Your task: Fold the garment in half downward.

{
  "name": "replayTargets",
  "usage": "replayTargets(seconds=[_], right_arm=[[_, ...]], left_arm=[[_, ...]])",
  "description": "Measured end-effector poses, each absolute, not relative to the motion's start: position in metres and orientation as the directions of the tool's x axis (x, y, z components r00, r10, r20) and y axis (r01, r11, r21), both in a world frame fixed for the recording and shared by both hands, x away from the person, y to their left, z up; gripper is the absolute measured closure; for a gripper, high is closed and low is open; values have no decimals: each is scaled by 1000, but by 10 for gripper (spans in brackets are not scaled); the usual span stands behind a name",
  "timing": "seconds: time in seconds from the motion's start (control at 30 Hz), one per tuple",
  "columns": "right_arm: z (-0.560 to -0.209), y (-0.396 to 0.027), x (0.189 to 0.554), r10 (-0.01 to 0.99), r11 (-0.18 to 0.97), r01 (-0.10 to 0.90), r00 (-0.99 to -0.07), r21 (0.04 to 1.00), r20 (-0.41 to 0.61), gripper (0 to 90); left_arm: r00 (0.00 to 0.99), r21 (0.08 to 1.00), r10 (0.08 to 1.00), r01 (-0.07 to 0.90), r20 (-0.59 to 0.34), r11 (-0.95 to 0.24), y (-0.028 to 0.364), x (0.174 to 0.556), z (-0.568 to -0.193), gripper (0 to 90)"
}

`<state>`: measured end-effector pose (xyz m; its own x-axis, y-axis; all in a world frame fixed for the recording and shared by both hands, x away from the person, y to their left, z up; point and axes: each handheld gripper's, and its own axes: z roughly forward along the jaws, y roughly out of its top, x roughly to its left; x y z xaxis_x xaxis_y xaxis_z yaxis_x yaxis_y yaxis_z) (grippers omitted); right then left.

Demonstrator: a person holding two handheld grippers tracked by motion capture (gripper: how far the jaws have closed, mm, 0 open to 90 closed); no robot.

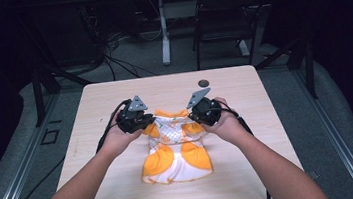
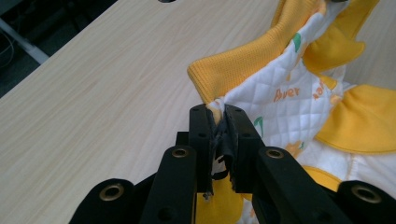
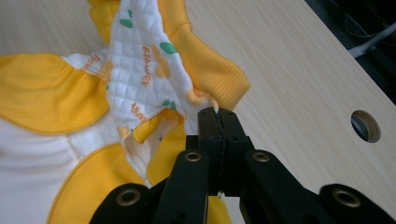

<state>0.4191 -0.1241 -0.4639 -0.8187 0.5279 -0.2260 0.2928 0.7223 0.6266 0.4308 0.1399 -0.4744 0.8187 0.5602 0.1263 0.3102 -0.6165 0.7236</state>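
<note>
A small white quilted garment (image 1: 174, 150) with orange trim and ruffles lies on the light wooden table (image 1: 114, 96), its waistband end lifted. My left gripper (image 1: 143, 125) is shut on the garment's left top corner; in the left gripper view the jaws pinch the white cloth (image 2: 261, 100) just below the orange ribbed band (image 2: 238, 63), at the gripper (image 2: 218, 112). My right gripper (image 1: 194, 119) is shut on the right top corner; the right gripper view shows its tips (image 3: 217, 113) clamped on the edge under the orange band (image 3: 205, 70). The band stretches between both grippers.
A round cable hole (image 1: 204, 83) sits in the table behind the grippers, the same hole (image 3: 365, 126) being at the right in the right gripper view. Beyond the table stand a dark chair (image 1: 225, 18) and a white desk leg (image 1: 164, 35), with cables on the floor.
</note>
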Motion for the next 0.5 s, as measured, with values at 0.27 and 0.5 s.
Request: replayTargets(seconds=[0.27,0.5], right_arm=[[-465,-119,409,490,752,261,-836,605,-248,897],[-466,-115,398,465,769,249,-849,589,-249,897]], left_arm=[[834,712,538,307,118,-631,142,420,-482,823],[843,711,526,301,113,-636,144,411,-486,822]])
